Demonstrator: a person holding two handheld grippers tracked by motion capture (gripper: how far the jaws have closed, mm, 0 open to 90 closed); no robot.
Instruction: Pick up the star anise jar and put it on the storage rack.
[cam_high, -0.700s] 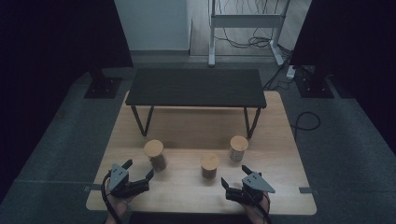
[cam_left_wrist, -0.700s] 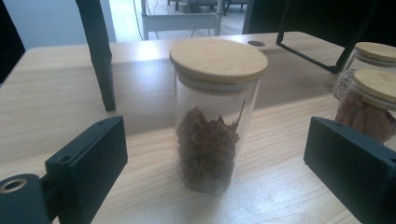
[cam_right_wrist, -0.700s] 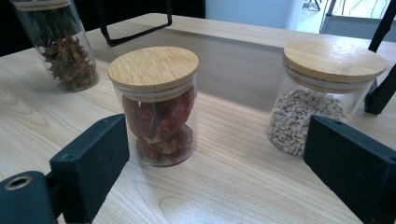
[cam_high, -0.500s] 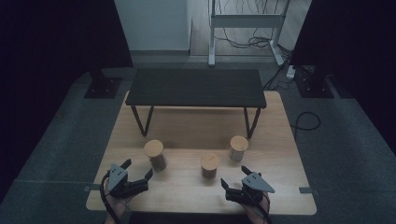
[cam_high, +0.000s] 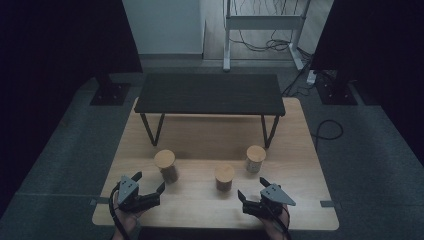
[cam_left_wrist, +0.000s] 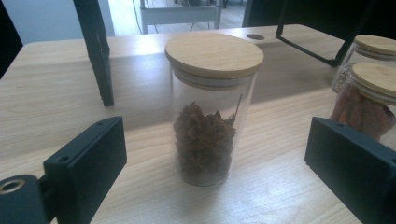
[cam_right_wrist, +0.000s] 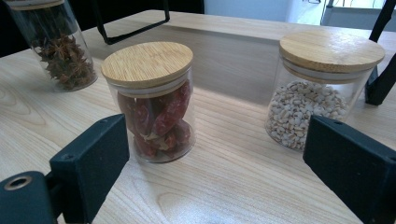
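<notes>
Clear glossy glass jars (cam_left_wrist: 212, 121), matt bamboo lids (cam_right_wrist: 147, 63), pale wood-grain table (cam_high: 300, 150).

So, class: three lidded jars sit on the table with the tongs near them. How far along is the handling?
Nothing looks done: the star anise jar, chilli jar and grain jar all stand upright with lids on. In hand: the left tongs and right tongs sit open, touching nothing. Left: gripping any jar.

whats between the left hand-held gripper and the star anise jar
Only bare wooden table, as the left gripper view shows; the left hand-held gripper is open, short of the star anise jar.
</notes>
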